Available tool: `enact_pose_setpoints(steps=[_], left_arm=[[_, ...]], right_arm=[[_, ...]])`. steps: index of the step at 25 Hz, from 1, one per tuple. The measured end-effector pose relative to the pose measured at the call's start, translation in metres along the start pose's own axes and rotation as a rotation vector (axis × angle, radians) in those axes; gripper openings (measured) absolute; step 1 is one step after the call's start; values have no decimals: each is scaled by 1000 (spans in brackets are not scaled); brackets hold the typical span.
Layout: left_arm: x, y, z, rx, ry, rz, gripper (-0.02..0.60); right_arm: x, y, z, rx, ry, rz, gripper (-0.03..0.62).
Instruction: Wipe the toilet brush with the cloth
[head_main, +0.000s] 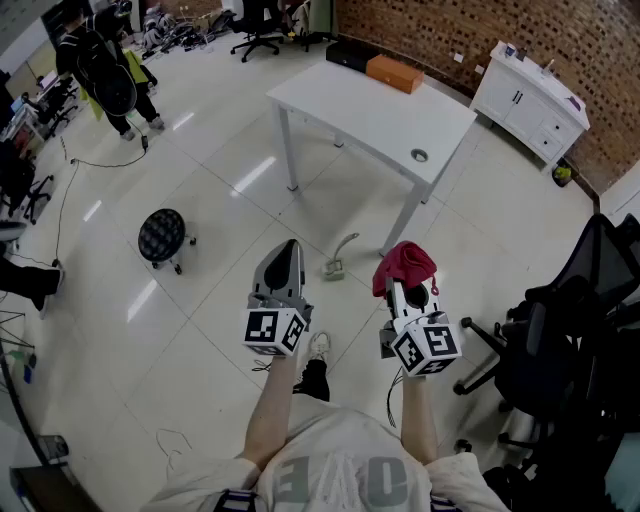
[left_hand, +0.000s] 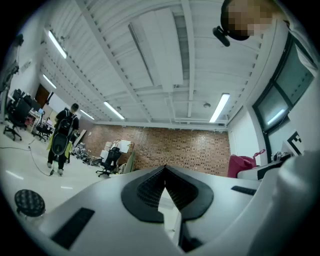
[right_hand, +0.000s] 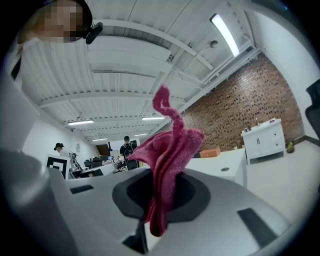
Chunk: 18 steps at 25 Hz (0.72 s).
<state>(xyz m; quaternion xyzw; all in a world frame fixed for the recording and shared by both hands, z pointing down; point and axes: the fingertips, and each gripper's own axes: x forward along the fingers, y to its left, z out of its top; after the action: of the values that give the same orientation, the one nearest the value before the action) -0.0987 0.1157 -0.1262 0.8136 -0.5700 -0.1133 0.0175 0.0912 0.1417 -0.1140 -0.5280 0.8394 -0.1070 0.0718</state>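
My right gripper (head_main: 407, 283) is shut on a crumpled red cloth (head_main: 404, 264), which bunches up above its jaws. In the right gripper view the cloth (right_hand: 169, 150) stands pinched upright between the dark pads of that gripper (right_hand: 161, 200). My left gripper (head_main: 284, 252) is held level beside it, shut, with nothing in it; the left gripper view shows its pads (left_hand: 150, 192) meeting at the tip. On the floor just ahead, between the two grippers, lies the grey toilet brush (head_main: 338, 258) with its curved handle. Neither gripper touches it.
A white table (head_main: 375, 112) with an orange box (head_main: 394, 72) stands ahead. A white cabinet (head_main: 530, 95) lines the brick wall. A black office chair (head_main: 575, 330) is close on the right, a round black stool (head_main: 162, 236) on the left. A person (head_main: 110, 70) stands far left.
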Motion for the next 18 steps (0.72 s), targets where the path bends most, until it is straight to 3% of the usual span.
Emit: enact_pose_setpoints(steps=[4,9,13,18], left_arm=[[80,52,21,6,-16,-13,3],[129,86,24,-20,-24,-18,3],[156,89,13,-11,9,-38,3],[173,81,5,3,27,-42,3]], right_arm=[[89,-7,21,-2,-9,19,32],[148,-22,26,19,6,-1,32],[180,-45,35,55,-11,-28,32],[200,-58,48,19,-6,-8,32]])
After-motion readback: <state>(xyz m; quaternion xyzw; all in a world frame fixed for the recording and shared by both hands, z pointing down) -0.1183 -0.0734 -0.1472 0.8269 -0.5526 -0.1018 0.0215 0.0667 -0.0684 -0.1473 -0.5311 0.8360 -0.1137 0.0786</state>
